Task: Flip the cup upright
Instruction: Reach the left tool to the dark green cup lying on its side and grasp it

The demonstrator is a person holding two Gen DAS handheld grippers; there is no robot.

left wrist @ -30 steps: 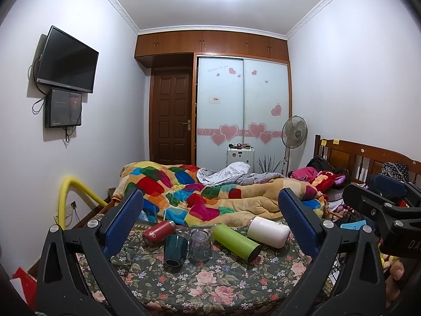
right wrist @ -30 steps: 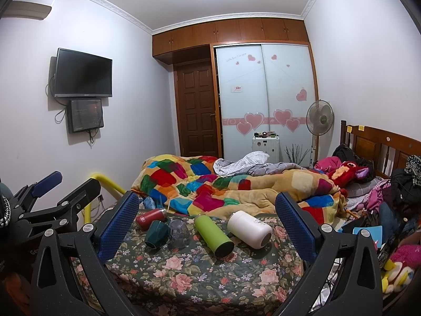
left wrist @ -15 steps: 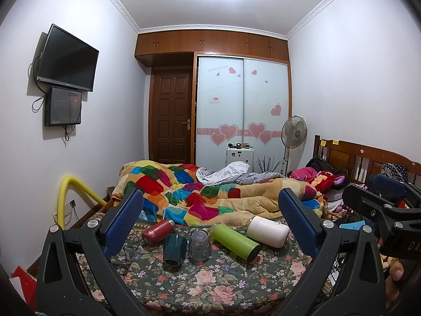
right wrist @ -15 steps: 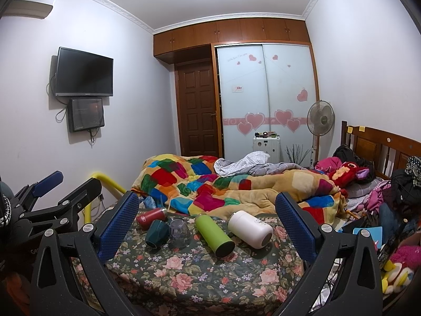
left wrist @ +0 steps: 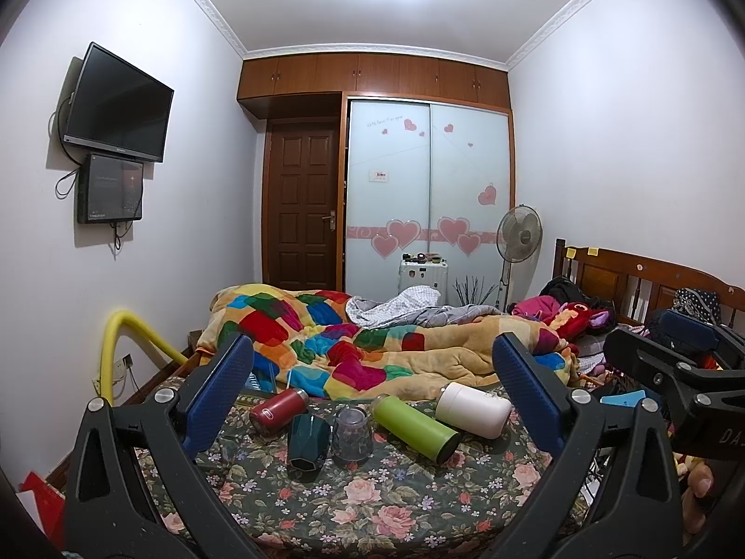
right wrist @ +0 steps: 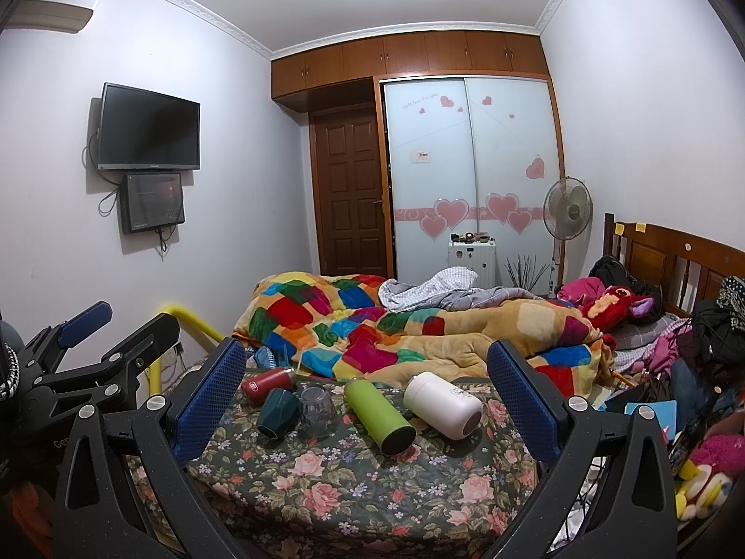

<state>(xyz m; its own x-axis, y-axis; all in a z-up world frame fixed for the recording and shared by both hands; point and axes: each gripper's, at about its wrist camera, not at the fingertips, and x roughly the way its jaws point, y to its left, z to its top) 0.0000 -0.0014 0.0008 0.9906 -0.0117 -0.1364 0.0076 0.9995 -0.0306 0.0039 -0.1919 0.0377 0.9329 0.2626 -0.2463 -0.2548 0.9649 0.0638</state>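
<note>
Nothing has shifted since the earlier frames: both left tongs and right tongs hang spread wide, grasping nothing. On the floral-cloth surface, the clear glass cup stands upside down beside the dark-green faceted cup.

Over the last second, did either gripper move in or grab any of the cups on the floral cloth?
No visible change. The left gripper and right gripper hang open, back from the floral cloth, holding nothing. The red bottle, green bottle and white bottle lie on their sides as before; the dark green cup and clear glass are mouth-down, untouched.
</note>
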